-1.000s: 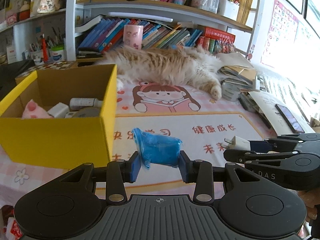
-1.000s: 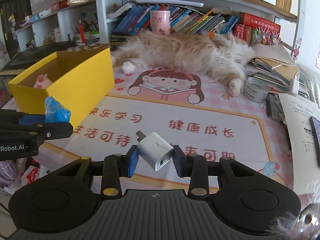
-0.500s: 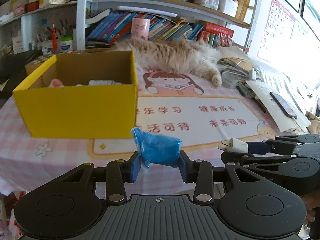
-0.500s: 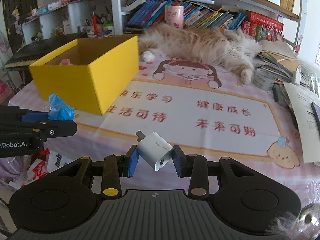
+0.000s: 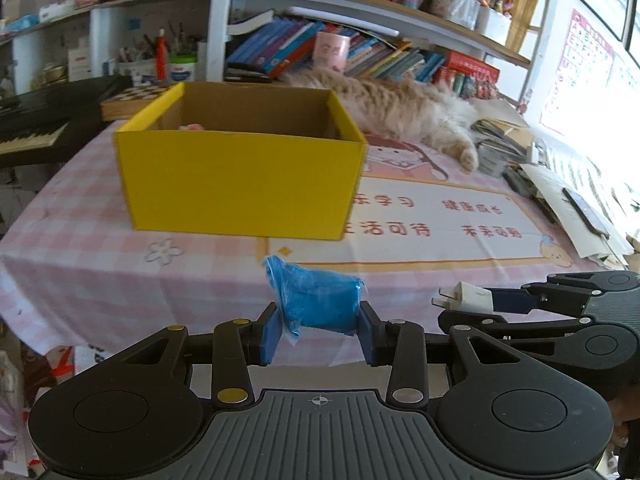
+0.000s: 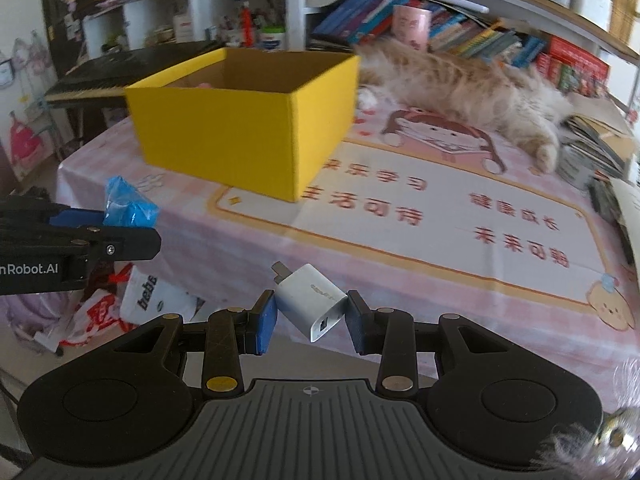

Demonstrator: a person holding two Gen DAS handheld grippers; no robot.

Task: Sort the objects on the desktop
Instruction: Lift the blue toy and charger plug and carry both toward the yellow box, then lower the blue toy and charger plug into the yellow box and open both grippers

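Currently the left gripper [image 5: 320,330] is clamped on a crumpled blue plastic-wrapped bundle [image 5: 318,300] and the right gripper [image 6: 311,320] on a white rectangular plug-in charger [image 6: 310,300], both held short of the open yellow cardboard box [image 5: 240,184].

Black ribbed left gripper [image 5: 319,330], blue jaws, brass and silver rivets.

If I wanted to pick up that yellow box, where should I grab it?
Grab the yellow box by its top rim, coming from above. It is open, with thin upright cardboard walls, so one finger can slip inside and one outside. The near wall is the closest. The whole box looks far too wide for the jaws.
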